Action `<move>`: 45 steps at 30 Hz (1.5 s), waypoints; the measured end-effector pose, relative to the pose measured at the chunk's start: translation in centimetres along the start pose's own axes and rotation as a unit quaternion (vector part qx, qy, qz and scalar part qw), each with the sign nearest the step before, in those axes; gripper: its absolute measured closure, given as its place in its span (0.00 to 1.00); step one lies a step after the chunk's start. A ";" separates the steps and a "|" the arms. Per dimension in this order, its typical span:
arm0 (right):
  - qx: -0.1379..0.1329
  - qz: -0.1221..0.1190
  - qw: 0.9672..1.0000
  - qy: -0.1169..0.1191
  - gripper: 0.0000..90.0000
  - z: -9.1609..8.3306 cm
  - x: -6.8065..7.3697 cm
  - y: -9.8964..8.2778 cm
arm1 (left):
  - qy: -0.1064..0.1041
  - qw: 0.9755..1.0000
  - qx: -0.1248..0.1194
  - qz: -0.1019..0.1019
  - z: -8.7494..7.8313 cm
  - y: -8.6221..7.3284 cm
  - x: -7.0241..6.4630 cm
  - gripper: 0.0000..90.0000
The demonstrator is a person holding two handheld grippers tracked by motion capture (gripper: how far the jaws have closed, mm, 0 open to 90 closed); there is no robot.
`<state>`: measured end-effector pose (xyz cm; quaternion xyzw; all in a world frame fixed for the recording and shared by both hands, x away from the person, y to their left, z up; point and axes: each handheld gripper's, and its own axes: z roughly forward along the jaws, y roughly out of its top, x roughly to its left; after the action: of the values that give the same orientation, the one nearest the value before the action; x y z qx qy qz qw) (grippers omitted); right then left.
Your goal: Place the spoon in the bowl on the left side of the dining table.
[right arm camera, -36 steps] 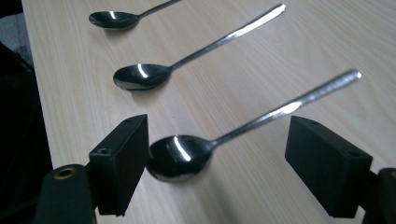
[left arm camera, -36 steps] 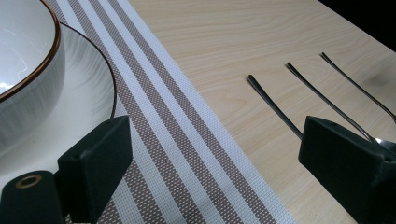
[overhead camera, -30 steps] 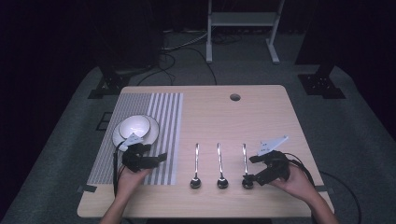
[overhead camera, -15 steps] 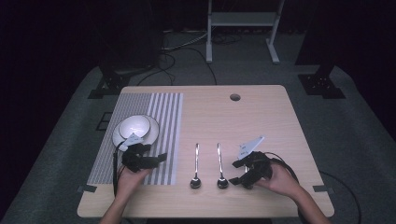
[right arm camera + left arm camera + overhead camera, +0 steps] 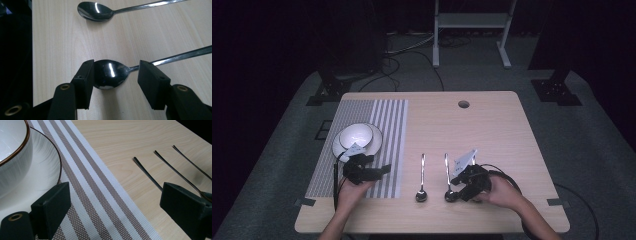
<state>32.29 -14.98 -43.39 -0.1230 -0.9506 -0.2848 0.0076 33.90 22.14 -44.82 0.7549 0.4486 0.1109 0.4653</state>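
Three spoons are lying side by side on the surface, as the left gripper view shows. The right gripper [image 5: 113, 75] is straddling one spoon's bowl [image 5: 110, 74], its jaws closing in but not yet pressing on both sides. The left gripper [image 5: 379, 170] is hovering with jaws wide open beside one bowl [image 5: 356, 135] on one plate [image 5: 374, 145].

A light wooden table [image 5: 492, 130] carries everything, with a round hole [image 5: 463, 104] near its far edge. A striped placemat [image 5: 384, 125] lies on it under and beyond the left gripper [image 5: 384, 169], and a white plate [image 5: 339, 147] sits on the mat just beyond that gripper. Between the two grippers a spoon [image 5: 422, 180] lies on the bare wood. A second spoon [image 5: 110, 73] lies with its bowl between the jaws of the right gripper [image 5: 115, 80], and a third lies beside them.
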 end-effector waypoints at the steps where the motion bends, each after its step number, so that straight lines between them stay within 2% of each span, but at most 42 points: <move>1: 0.004 -0.004 1.000 -0.001 0.53 0.2 0.0 0.1 | 0.000 1.000 0.000 -0.001 0.0 0.0 0.0 0.10; 8: 0.029 -0.032 0.999 -0.007 0.62 1.1 0.6 0.6 | -0.001 1.000 -0.001 -0.003 0.0 0.0 0.0 0.10; 14: 0.038 -0.048 0.998 -0.015 0.63 1.5 1.0 0.7 | -0.002 1.000 -0.001 -0.003 0.0 0.0 0.0 0.10; 21: 0.056 -0.056 0.996 -0.027 0.64 2.2 1.5 0.7 | -0.003 1.000 -0.002 -0.005 0.0 0.0 0.1 0.10; 33: 0.062 -0.062 0.996 -0.037 0.66 2.4 1.7 0.8 | -0.007 1.000 -0.004 -0.007 0.0 0.1 0.0 0.10; 40: 0.057 -0.061 0.996 -0.040 0.66 2.4 1.8 0.6 | -0.023 1.000 -0.008 -0.005 0.2 0.5 -0.8 0.10; 42: 0.058 -0.062 0.996 -0.040 0.66 2.4 1.8 0.7 | -0.040 0.999 -0.011 -0.010 0.5 0.9 -1.3 0.10; 45: 0.058 -0.063 0.996 -0.040 0.66 2.4 1.8 0.7 | -0.048 0.999 -0.013 -0.010 0.7 1.3 -1.8 0.10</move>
<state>30.83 -12.75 -44.85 -0.0737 -0.9709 -0.2240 -0.0414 34.04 20.14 -43.74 0.7490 0.4318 0.0761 0.4967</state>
